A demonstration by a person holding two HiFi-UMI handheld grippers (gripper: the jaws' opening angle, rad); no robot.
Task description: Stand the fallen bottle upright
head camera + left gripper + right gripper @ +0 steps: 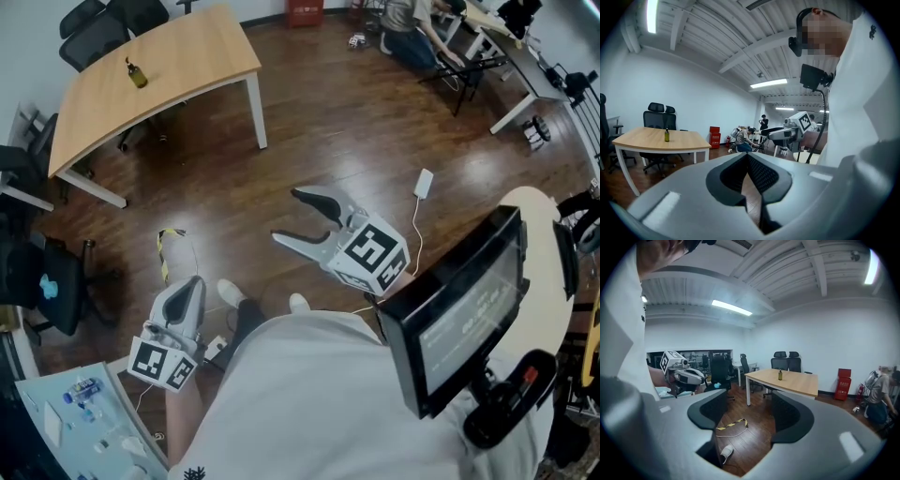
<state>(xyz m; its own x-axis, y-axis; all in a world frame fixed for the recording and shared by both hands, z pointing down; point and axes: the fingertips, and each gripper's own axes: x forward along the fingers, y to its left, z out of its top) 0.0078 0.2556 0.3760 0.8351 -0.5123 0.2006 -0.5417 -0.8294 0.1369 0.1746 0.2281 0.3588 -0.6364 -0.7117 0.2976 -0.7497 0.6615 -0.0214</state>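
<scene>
The bottle is too small to show any label, and the top edge cuts the crouching person.

Place: office | evidence: wooden desk, swivel chairs, monitor, ceiling strip light

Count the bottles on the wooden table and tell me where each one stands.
1: a small dark bottle stands upright on the wooden table, toward the side with the office chairs. Nothing hides the tabletop.

I wear a white shirt with a small dark emblem, and my left gripper and right gripper are pale grey with black pads, each bearing a black-and-white marker cube.
</scene>
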